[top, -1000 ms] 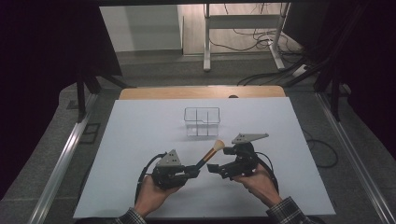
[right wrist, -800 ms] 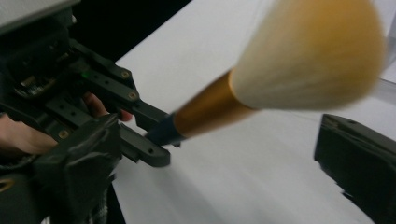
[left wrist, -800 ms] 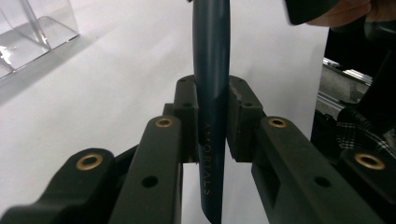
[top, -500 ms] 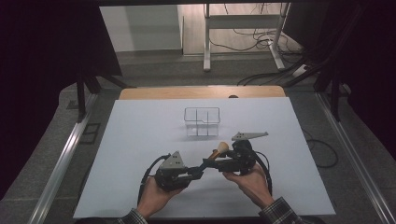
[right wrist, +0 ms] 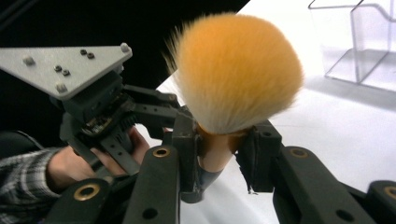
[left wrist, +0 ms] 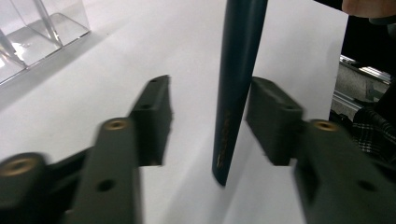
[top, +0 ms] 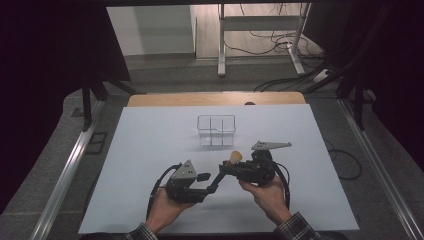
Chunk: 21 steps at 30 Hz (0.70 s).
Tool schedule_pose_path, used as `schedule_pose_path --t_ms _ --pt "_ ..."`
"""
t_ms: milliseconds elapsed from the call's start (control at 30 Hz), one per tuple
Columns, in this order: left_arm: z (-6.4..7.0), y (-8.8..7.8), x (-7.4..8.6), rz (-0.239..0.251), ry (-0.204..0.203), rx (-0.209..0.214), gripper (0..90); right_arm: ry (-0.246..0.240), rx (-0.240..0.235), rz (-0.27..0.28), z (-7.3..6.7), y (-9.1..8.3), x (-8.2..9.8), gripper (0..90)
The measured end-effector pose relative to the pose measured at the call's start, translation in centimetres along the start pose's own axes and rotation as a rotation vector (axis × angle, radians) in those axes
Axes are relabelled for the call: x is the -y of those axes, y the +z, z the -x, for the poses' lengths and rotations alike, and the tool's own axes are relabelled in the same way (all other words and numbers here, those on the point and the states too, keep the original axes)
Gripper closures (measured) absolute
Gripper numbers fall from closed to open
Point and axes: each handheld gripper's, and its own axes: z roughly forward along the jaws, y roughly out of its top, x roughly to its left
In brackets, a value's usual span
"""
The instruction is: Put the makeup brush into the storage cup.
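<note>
A makeup brush with a fluffy orange head (right wrist: pixel 238 70) and a dark tapered handle (left wrist: pixel 236 93) hangs over the white table. My right gripper (right wrist: pixel 219 140) is shut on the brush's neck just under the bristles, and its jaws have just been closing. In the high view the brush head (top: pixel 235 157) sticks up beside the right gripper (top: pixel 227 170). My left gripper (left wrist: pixel 208 95) stands open around the handle's tail end. Its jaws have just been opening, and one pad stands well off the handle. From above, the left gripper (top: pixel 210 184) points right toward the other.
A clear divided organiser box (top: pixel 216 130) stands empty on the white tabletop (top: pixel 150 150) just beyond the grippers; it also appears as the clear box (right wrist: pixel 359 42) and the clear box (left wrist: pixel 32 32). The table's front edge is near the person's wrists.
The right gripper moved left to the brush and shut on its neck. The left gripper, earlier shut on the handle, has opened its jaws.
</note>
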Motion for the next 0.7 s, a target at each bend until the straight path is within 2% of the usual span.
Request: schedule_pose_path --t_ms 200,333,500,700 --pt "-0.17 -0.26 0.04 -0.018 0.005 -0.009 32.3 -0.048 0.034 -0.001 0.11 -0.55 -0.12 69.5" --pt "-0.12 -0.36 0.07 -0.026 0.019 -0.015 28.0 -0.056 0.051 -0.002 0.21 -0.79 -0.22 69.6" --pt "-0.18 -0.54 0.1 -0.032 0.017 -0.02 21.1 -0.076 0.066 -0.007 0.28 -1.02 -0.24 69.6" --pt "-0.41 -0.97 0.19 -0.043 0.014 -0.019 18.2 -0.107 0.079 -0.018 0.18 -1.02 -0.2 69.6"
